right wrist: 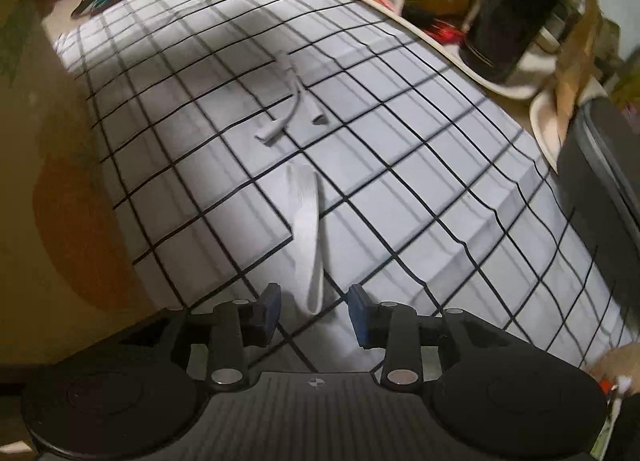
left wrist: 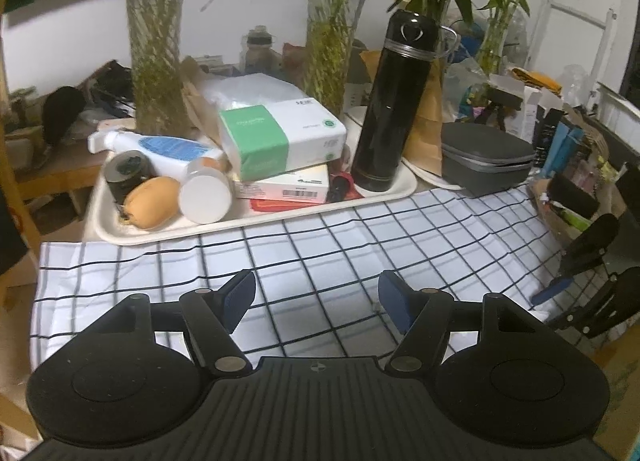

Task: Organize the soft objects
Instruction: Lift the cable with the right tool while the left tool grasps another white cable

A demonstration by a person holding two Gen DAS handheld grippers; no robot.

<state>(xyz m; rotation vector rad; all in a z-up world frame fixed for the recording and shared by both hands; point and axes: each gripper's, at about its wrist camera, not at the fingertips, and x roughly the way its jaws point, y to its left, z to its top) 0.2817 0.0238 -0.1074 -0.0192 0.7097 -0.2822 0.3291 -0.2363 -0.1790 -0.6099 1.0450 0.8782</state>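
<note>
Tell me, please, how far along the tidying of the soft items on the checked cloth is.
Little looks done: the white strip and the white split cable both lie loose on the checked cloth. In hand: nothing gripped; the right tool stands open around the strip's near end, the left tool open and empty. Left: both items.

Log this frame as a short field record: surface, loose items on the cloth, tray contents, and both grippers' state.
surface: checked cloth, white with a black grid, creased
loose items: white flat strip lying just ahead of the right gripper; white split cable farther out
tray: cream tray behind the cloth holding a black flask, tissue pack, spray bottle
left gripper: open, nothing between the jaws
right gripper: open, strip's near end between the jaws, pads not pressing it
</note>
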